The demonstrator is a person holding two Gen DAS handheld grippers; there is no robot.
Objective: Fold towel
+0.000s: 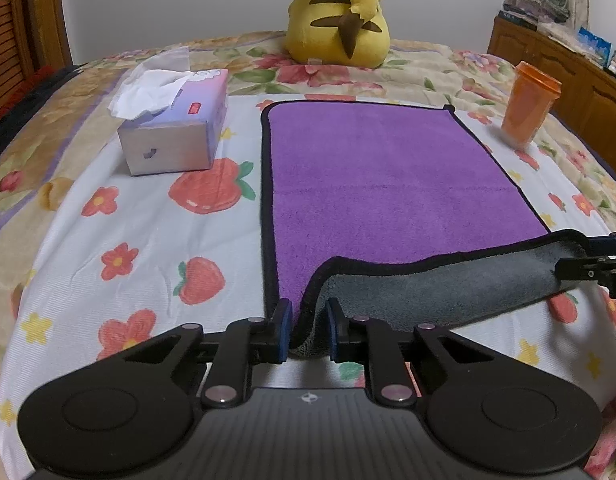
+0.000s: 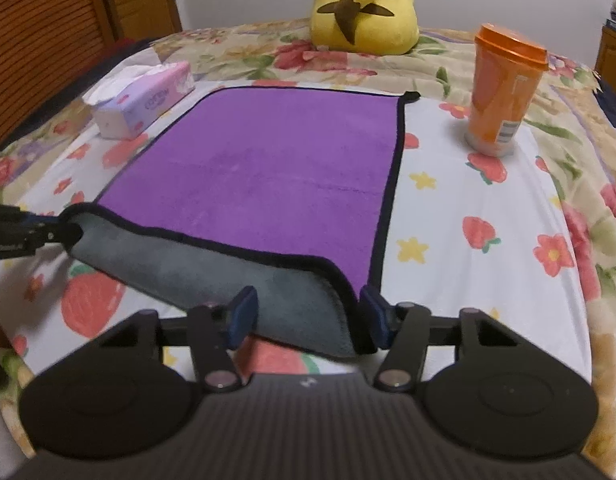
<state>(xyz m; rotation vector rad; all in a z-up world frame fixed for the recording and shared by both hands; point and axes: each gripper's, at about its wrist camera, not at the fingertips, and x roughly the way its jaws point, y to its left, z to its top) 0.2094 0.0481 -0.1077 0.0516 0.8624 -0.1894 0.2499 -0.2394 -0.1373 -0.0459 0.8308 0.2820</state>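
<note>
Nearest, at 6 o'clock in each wrist view, the grippers hold the near edge of the towel lifted, its grey underside showing. The left gripper has the near-left corner between jaws that stand fairly wide; whether the pads truly pinch it I cannot tell. The right gripper looks wider still, the near-right corner lying loose between its fingers and touching only the right pad, so that grip seems the weaker.

The main risk: a corner slips as the edge is carried toward 12 o'clock, and the fold lands skewed. Uneven lift between the two hands would do the same, since the edge already sags between them.

Further out the towel lies flat, purple side up, on the bedsheet. The tissue box at 10 o'clock sits near its left edge and the cup at 1 o'clock stands off to its right; a wide swing could knock the cup over. The plush at 12 sits well beyond.
</note>
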